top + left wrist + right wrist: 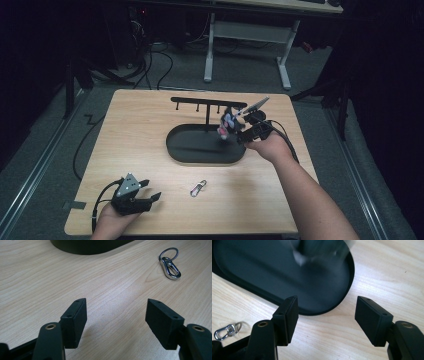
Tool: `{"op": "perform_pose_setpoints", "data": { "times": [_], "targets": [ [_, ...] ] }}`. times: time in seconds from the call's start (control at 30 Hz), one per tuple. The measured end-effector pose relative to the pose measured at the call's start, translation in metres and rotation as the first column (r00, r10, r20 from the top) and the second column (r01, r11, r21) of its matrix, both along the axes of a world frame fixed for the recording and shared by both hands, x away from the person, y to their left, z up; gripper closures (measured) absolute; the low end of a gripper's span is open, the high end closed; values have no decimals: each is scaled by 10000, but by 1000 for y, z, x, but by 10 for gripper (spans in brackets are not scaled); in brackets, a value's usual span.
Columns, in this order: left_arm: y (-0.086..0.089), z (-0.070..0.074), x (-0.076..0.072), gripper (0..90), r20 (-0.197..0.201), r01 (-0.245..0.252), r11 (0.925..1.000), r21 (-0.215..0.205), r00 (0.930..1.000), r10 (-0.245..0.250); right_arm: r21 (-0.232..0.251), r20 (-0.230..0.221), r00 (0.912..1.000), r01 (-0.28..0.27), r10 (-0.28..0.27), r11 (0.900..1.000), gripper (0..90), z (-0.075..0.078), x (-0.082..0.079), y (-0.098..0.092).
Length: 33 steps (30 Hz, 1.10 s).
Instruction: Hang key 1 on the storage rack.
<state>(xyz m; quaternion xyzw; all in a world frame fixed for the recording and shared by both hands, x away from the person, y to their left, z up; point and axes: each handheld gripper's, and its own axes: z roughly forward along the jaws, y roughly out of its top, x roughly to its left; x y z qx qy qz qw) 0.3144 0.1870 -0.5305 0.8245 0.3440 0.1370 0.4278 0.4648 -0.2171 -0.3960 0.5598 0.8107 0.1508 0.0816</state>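
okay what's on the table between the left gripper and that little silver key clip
Nothing: in the left gripper view, only bare wood of the table lies between the open left gripper and the key clip. The high view shows the same bare stretch.

Pink-white keychain (226, 125) hanging from black rack's hook, above oval tray.

The counter (150, 120) is a light wood top w/ rounded corners, grain running across; it stands on a grey floor (45, 145). A black oval tray (185, 150) lies on it, a bit right of centre & toward the far side; the tray is the base of a stand, w/ a thin post rising to a bar w/ small pegs (207, 103). A small silver clip on a ring (198, 188) lies on bare wood nearer the front edge, apart from the tray.
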Motion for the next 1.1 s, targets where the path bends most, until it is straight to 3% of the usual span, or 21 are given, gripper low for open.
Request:
{"op": "perform_pose_setpoints", "data": {
  "times": [0.33, 0.63, 0.9, 1.1],
  "targets": [
    [0, 0, 0, 343, 48, -11, 10000, -23, 10000, 11, 171, 51, 10000, 11, -12, 9999, 373, 2, -5, -1],
    [-2, 0, 0, 350, 14, 24, 10000, -89, 10000, -24, 406, 123, 9999, -116, 111, 9991, 403, -3, -26, -10],
    [-5, 0, -1, 364, 111, 82, 10000, 8, 9999, -82, 793, 1073, 9939, -328, 242, 9963, 455, -11, -69, -23],
    [-10, 0, -3, 366, 92, 221, 9997, 104, 9997, -222, 1039, 2146, 9746, -885, 646, 9906, 461, -29, -105, -28]
  ]
}}
